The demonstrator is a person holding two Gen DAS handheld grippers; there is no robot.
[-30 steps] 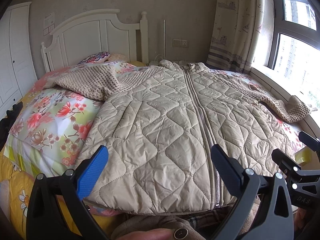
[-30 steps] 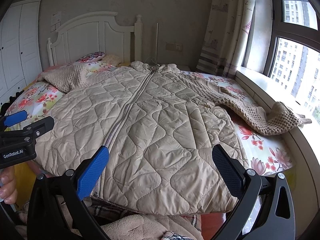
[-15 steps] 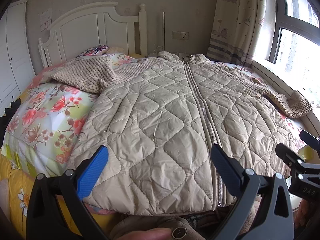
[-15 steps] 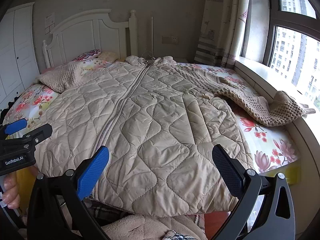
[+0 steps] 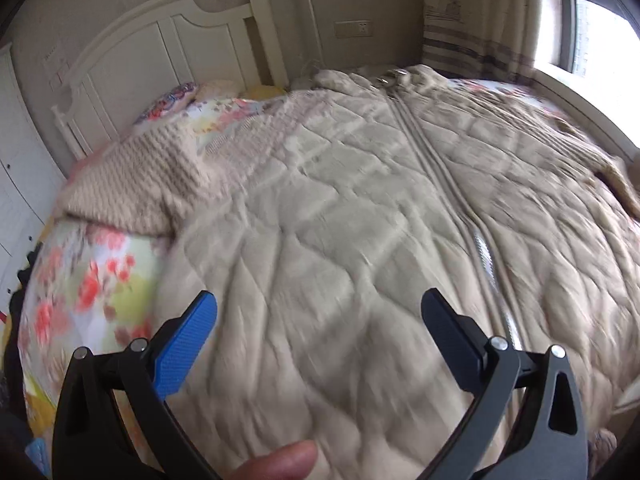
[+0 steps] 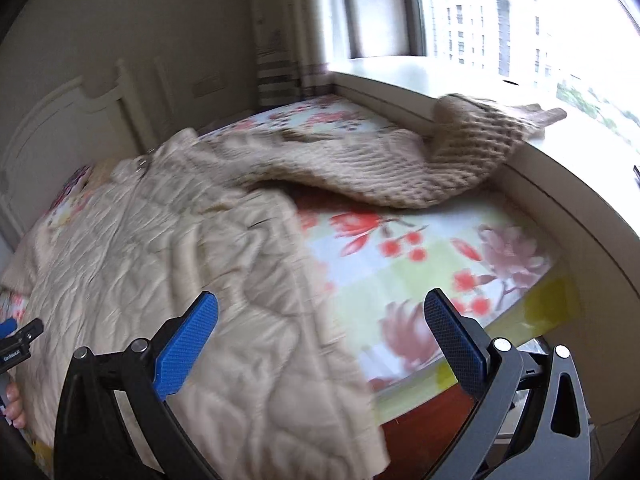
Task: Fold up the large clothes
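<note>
The left gripper and right gripper are held spread, empty, above the quilted jacket at lower frame.

Floral bedsheet, white headboard, curtain, window.
</note>
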